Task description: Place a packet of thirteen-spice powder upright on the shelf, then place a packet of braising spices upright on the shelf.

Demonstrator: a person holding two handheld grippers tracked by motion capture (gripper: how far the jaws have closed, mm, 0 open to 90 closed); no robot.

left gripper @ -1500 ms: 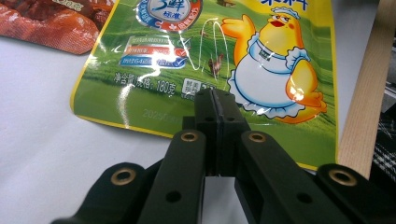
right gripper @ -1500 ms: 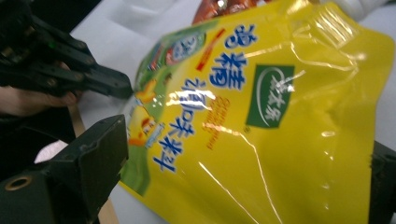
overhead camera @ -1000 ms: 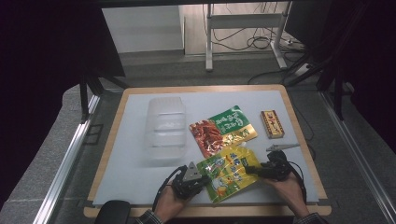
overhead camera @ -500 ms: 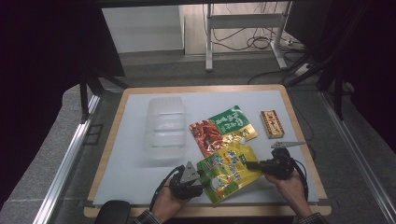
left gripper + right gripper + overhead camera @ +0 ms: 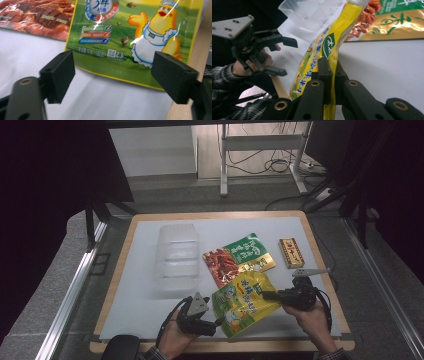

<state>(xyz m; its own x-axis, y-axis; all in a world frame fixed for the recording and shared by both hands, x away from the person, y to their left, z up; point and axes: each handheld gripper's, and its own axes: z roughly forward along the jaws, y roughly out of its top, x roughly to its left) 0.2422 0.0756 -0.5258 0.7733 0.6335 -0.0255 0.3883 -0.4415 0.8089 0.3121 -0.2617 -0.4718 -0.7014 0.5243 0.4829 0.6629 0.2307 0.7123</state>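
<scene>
A yellow-green chicken-picture pouch [image 5: 244, 302] lies near the table's front edge. My right gripper [image 5: 266, 295] comes in from the right and is shut on the pouch's right edge. In the right gripper view the jaws [image 5: 328, 71] pinch the pouch [image 5: 329, 45], which stands raised on edge. My left gripper [image 5: 218, 318] is at the pouch's left corner, open. In the left gripper view the left gripper [image 5: 116, 75] has its pads spread wide, and the pouch's [image 5: 140, 37] bottom edge lies just ahead of them, untouched. The open left gripper [image 5: 279, 50] also appears in the right gripper view.
A red and green snack pouch [image 5: 240, 257] lies just behind the yellow one. A clear plastic container [image 5: 176, 255] stands at centre left. A small red-yellow box [image 5: 290, 252] sits at the right. The wooden table edge [image 5: 220, 346] runs close under both hands.
The right gripper has drawn slightly right and back with the pouch's edge in it. The left gripper has slipped a little toward the front edge, still open.
</scene>
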